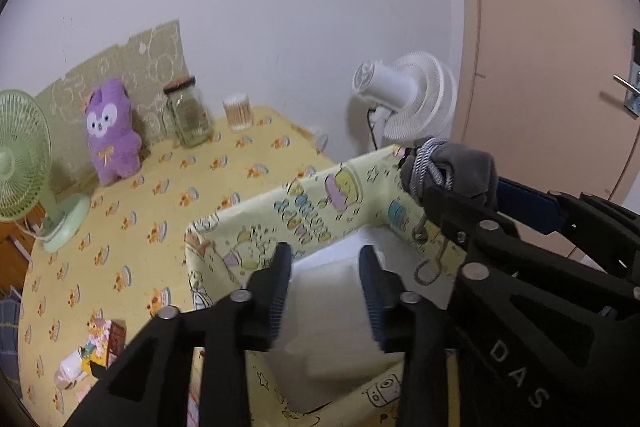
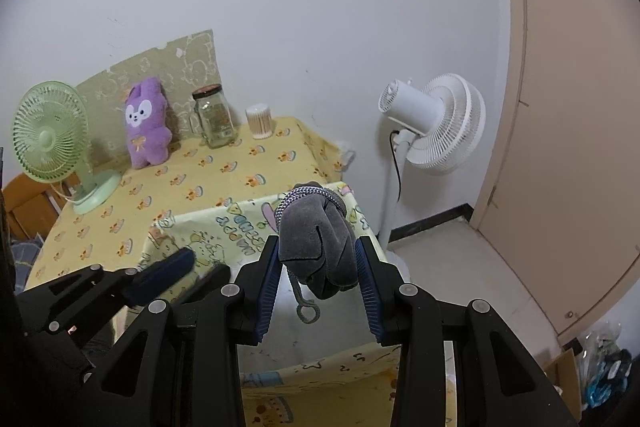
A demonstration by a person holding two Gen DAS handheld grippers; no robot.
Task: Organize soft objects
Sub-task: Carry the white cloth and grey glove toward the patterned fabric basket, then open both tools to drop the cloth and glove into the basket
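A yellow cartoon-print fabric box (image 1: 320, 187) (image 2: 224, 223) stands open-topped at the near right corner of the table. My left gripper (image 1: 324, 267) (image 2: 192, 273) hangs over its inside with the jaws apart. A blurred white soft bundle (image 1: 328, 311) lies between and below the fingers, and I see no firm press on it. My right gripper (image 2: 316, 259) (image 1: 460, 183) is shut on a grey drawstring pouch (image 2: 320, 247) (image 1: 460, 163) above the box's far right rim. The pouch's grey cord (image 2: 306, 307) dangles into the box.
On the yellow tablecloth (image 1: 160, 211) a purple plush (image 1: 112, 139) (image 2: 146, 123), glass jar (image 1: 188, 115), swab tub (image 1: 238, 111) and green fan (image 1: 24, 163) line the wall. A small toy (image 1: 92, 351) lies near left. A white floor fan (image 2: 436, 123) and a door (image 2: 580, 107) are right.
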